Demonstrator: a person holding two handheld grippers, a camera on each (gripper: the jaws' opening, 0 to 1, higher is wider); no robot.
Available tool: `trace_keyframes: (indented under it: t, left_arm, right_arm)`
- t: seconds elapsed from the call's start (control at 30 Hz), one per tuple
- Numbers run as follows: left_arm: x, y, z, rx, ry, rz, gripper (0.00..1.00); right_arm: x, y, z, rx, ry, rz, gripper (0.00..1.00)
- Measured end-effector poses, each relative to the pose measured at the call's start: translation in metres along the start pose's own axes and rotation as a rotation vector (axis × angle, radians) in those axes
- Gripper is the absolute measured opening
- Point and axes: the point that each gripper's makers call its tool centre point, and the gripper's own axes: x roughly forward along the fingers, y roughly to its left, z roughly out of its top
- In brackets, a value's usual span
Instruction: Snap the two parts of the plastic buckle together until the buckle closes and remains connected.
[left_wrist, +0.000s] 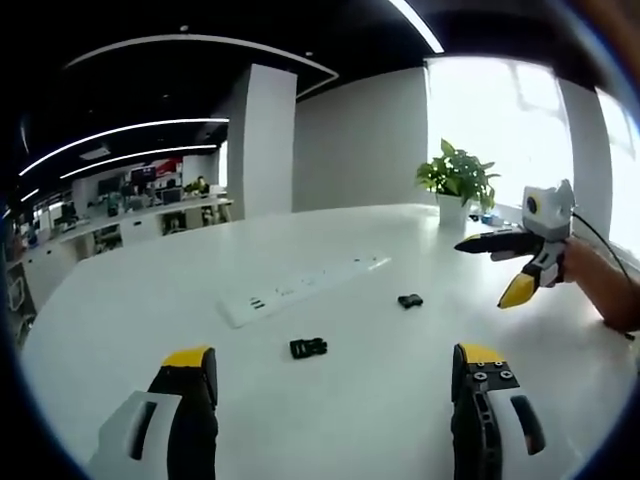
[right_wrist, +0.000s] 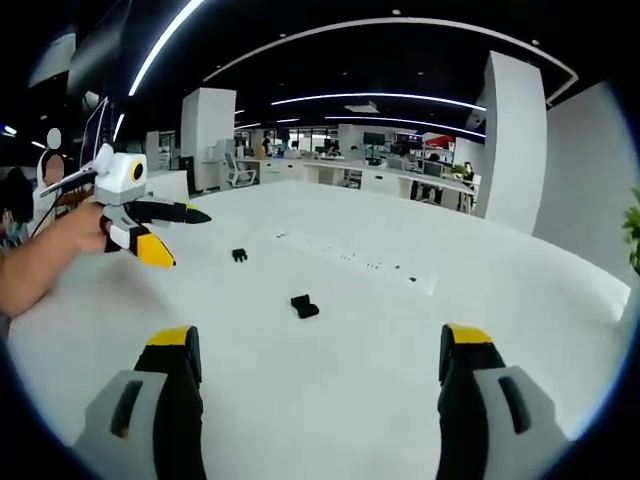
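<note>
Two small black buckle parts lie apart on the white table (left_wrist: 150, 300). In the left gripper view one part (left_wrist: 308, 347) rests just ahead of my left gripper (left_wrist: 334, 354), whose jaws stand open and empty. The second part (left_wrist: 409, 300) lies farther off, close to my right gripper (left_wrist: 482, 272), which hangs open above the table in a hand. In the right gripper view the nearer part (right_wrist: 304, 306) sits ahead of my open right gripper (right_wrist: 317, 334). The other part (right_wrist: 240, 254) lies below the left gripper (right_wrist: 190, 240), which is held open in the air.
A white power strip (left_wrist: 300, 288) lies across the table behind the buckle parts, also visible as the power strip (right_wrist: 350, 262). A potted plant (left_wrist: 458, 180) stands at the table's far edge. Office desks and a pillar fill the background.
</note>
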Motion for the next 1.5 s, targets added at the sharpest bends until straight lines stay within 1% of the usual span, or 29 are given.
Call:
trace_keyframes:
  t: [0.1, 0.33, 0.47, 0.57, 0.7, 0.9, 1.2, 1.37, 1.5]
  left_arm:
    - [0.003, 0.001, -0.003, 0.003, 0.011, -0.001, 0.99]
    - [0.004, 0.006, -0.008, 0.011, 0.03, 0.003, 0.99]
    - [0.005, 0.01, -0.003, 0.012, 0.026, 0.007, 0.99]
    - [0.005, 0.019, 0.001, 0.024, 0.02, 0.028, 0.99]
    - [0.006, 0.029, 0.006, 0.019, 0.004, 0.053, 0.99]
    - [0.011, 0.03, 0.008, 0.024, 0.004, 0.045, 0.99]
    - [0.019, 0.03, 0.007, 0.036, 0.016, 0.025, 0.99]
    - [0.025, 0.031, 0.004, 0.044, 0.031, 0.012, 0.99]
    - [0.029, 0.032, 0.004, 0.044, 0.035, 0.005, 0.99]
  right_arm:
    - [0.001, -0.002, 0.002, 0.001, -0.003, 0.0, 0.99]
    - [0.01, -0.005, -0.001, 0.001, 0.014, 0.007, 0.99]
    - [0.015, -0.005, 0.002, 0.004, 0.013, 0.015, 0.99]
    - [0.018, -0.008, 0.002, -0.002, 0.021, 0.015, 0.98]
    - [0.021, -0.011, 0.003, -0.003, 0.024, 0.015, 0.98]
    - [0.022, -0.014, 0.003, -0.003, 0.026, 0.014, 0.98]
    - [0.034, -0.018, 0.004, -0.015, 0.034, 0.021, 0.98]
    - [0.039, -0.015, 0.006, -0.028, 0.035, 0.029, 0.96]
    - [0.048, -0.012, 0.01, -0.037, 0.034, 0.043, 0.96]
